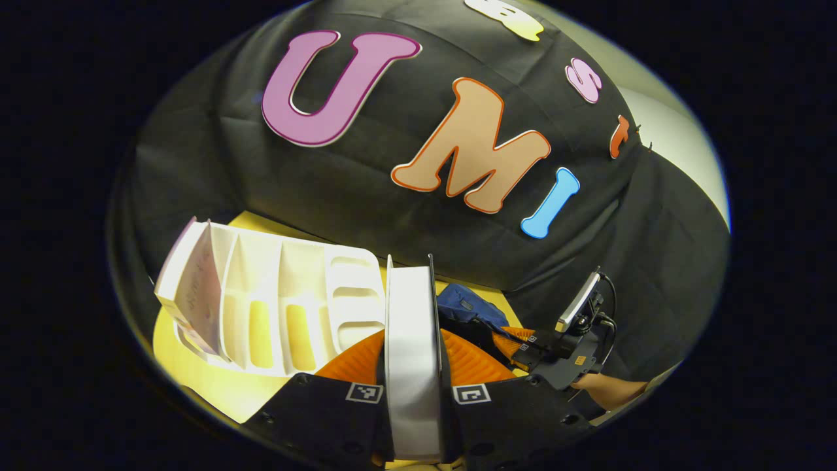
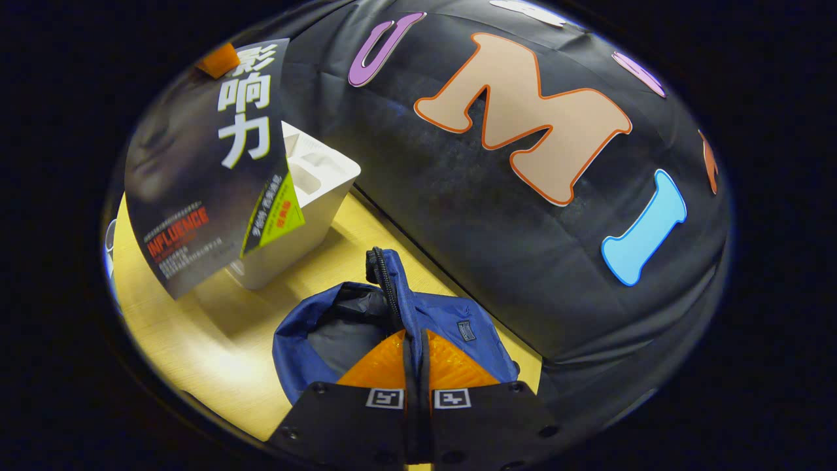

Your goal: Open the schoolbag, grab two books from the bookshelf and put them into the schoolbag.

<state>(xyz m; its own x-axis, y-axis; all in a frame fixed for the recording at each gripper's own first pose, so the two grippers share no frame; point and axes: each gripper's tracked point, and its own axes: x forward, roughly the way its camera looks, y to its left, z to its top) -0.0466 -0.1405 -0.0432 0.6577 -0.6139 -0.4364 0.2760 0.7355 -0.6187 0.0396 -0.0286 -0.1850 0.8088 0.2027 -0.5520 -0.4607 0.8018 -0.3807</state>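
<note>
Left claw (image 1: 413, 366) is pinching a book (image 1: 412, 327) edge-on at lower centre, right claw (image 2: 416, 386) is clamping the schoolbag (image 2: 392, 327) rim at lower centre, holding the mouth wide; book probably needs lowering spine-first, clear of the zipper.

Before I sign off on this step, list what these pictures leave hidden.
- Schoolbag interior, right gripper view: dark, and the fingers gripping its edge cover the near side.
- Book cover, left gripper view: it is seen edge-on.
- Bookshelf, right gripper view: the raised book hides its left compartments.
</note>
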